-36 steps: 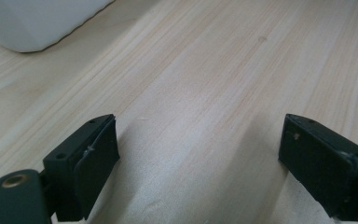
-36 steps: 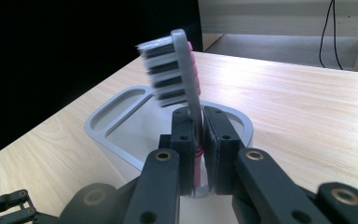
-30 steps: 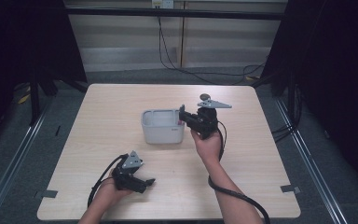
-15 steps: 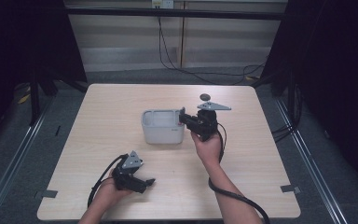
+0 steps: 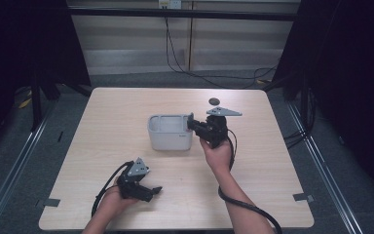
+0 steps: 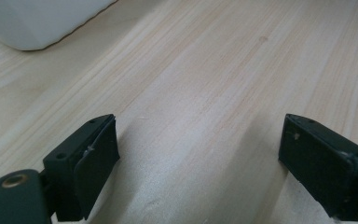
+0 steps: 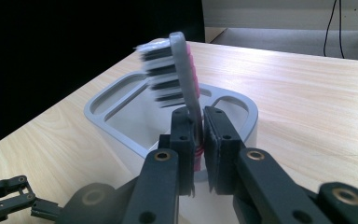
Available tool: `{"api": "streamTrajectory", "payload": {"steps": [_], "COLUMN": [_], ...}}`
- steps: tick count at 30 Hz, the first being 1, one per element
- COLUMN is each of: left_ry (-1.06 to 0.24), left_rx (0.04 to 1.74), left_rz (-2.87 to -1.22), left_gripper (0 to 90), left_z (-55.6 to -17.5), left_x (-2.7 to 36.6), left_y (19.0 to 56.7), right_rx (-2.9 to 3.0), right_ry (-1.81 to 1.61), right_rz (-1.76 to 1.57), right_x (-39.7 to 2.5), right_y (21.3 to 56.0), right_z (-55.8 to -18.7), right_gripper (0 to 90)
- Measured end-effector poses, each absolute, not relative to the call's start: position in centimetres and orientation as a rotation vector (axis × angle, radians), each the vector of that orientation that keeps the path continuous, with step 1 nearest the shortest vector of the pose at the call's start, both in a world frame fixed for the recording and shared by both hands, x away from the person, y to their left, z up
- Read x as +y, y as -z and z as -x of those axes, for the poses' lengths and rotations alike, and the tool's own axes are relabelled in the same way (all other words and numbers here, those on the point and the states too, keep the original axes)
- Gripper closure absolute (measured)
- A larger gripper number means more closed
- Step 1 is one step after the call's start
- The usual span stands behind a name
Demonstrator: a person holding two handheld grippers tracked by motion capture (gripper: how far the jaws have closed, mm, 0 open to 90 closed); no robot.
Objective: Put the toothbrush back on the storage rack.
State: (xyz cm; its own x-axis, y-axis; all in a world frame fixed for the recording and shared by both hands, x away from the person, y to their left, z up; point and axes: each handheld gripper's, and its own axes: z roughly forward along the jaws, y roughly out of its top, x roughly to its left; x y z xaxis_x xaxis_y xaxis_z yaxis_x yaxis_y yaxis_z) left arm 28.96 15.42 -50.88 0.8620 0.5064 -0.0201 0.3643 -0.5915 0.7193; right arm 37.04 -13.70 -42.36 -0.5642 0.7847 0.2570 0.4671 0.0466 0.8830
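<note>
Right claw [image 7: 196, 140]: clamped on a toothbrush [image 7: 182, 79], gripped at the handle just below the head; held by the right hand [image 5: 217, 155].
Toothbrush: upright, bristles turned left in the right gripper view, head raised above the near rim of the holder [image 7: 168, 116]; pink seen along its back.
Holder: grey, with open compartments, stood mid-worktop [image 5: 107, 126]; right claw seen just beside its right wall in the high view.
Left claw [image 6: 200, 154]: jaws wide apart, nothing between them; low over bare worktop, near left, well apart from the holder.
Dark disc [image 5: 214, 101]: lying on the worktop beyond the right claw.
</note>
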Motion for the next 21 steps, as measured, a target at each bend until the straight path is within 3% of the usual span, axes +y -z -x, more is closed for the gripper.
{"api": "streamTrajectory", "payload": {"steps": [12,21], "left_ry": [-0.239,-0.239], "left_rx": [0.628,0.63], "left_rz": [-2.265,-2.265], "left_gripper": [11.5,11.5], "left_z": [-28.95,-28.94], "left_x": [15.42,15.42], "left_y": [50.88,50.88], "right_rx": [2.032,2.016], "right_ry": [-1.526,-1.521], "right_rz": [-1.271,-1.285], "right_x": [-13.88,-14.15], "right_y": [42.48,42.66], "right_z": [-36.88,-36.75], "right_gripper": [81.0,74.7]}}
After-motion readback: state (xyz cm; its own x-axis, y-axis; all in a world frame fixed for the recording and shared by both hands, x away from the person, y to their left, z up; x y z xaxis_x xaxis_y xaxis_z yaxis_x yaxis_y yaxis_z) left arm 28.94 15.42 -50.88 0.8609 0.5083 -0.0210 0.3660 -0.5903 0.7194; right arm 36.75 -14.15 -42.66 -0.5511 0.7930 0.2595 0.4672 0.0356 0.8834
